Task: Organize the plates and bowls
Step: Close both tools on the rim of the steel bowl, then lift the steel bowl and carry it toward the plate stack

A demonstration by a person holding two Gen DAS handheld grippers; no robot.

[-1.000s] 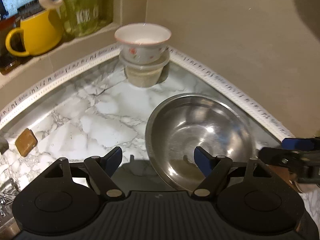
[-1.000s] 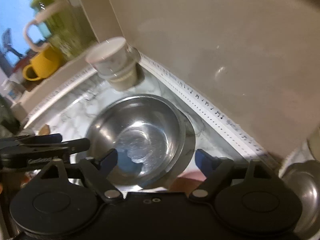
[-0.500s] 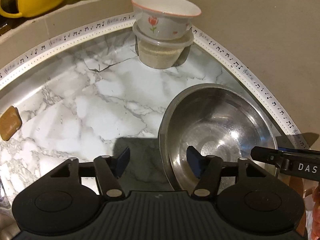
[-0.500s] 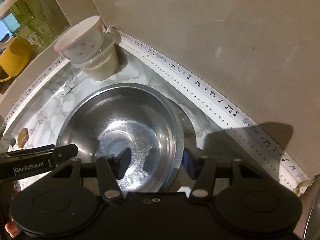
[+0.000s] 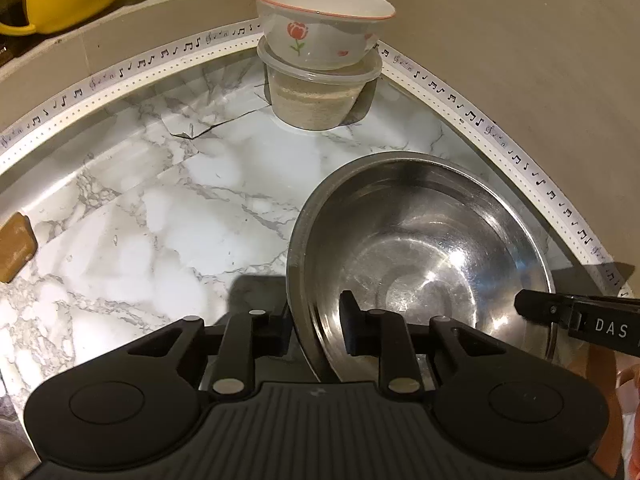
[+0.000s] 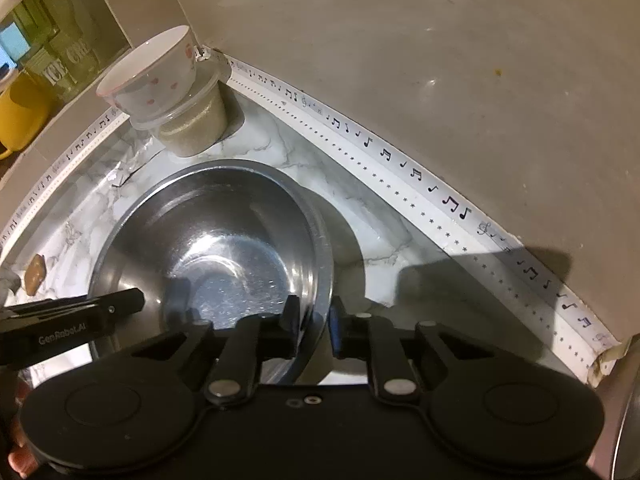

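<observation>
At right edge, right view only: second steel rim (image 6: 630,420).

Not much for you to read here: the right gripper (image 5: 580,314) poking into your left wrist view has "DAS" in white on its side, cut off at the frame edge. In the right wrist view the left gripper (image 6: 72,320) says "GenRobot.AI", the green glass jar (image 6: 68,56) on the ledge reads "ICE CRE", and the white edge strip (image 6: 400,176) just carries printed music notes.
</observation>
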